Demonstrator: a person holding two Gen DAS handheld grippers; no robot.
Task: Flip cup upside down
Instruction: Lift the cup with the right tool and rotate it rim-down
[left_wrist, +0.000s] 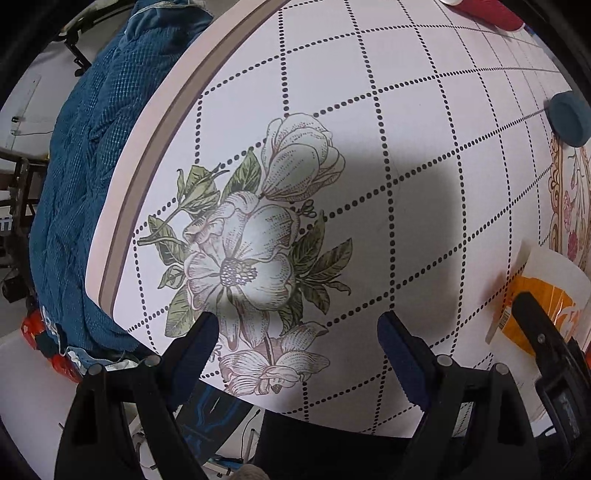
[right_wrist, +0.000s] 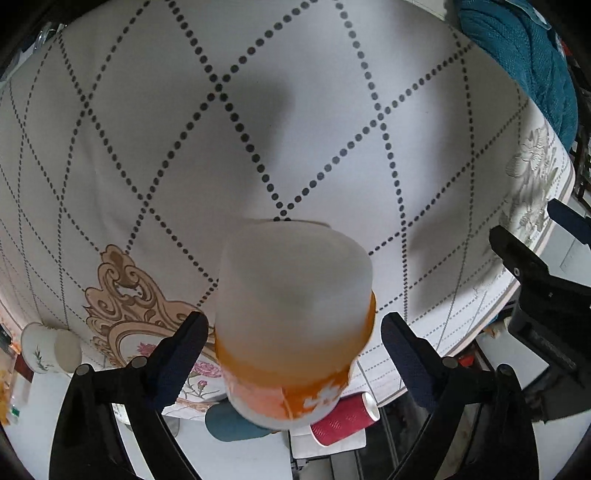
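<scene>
A desk (left_wrist: 406, 110) wears a pale cloth with dotted grid lines and printed flowers (left_wrist: 243, 266). A teal quilted blanket (left_wrist: 85, 184) lies heaped just beside its edge. Soft shadows fall across the cloth.

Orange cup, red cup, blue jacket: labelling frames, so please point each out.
orange cup (right_wrist: 291, 314), right wrist view, frosted side wall.
red cup (right_wrist: 341, 421), right wrist view, ribbed side.
blue jacket (left_wrist: 85, 177), left wrist view, quilted fabric.

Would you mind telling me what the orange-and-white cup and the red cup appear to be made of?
The orange-and-white cup looks like coated paper: matte white wall, printed orange graphics, a vertical seam and a barcode in the left wrist view. The red cup also seems to be paper, with a ribbed, corrugated outer sleeve and a rolled white rim. Both are judged from appearance only.
</scene>
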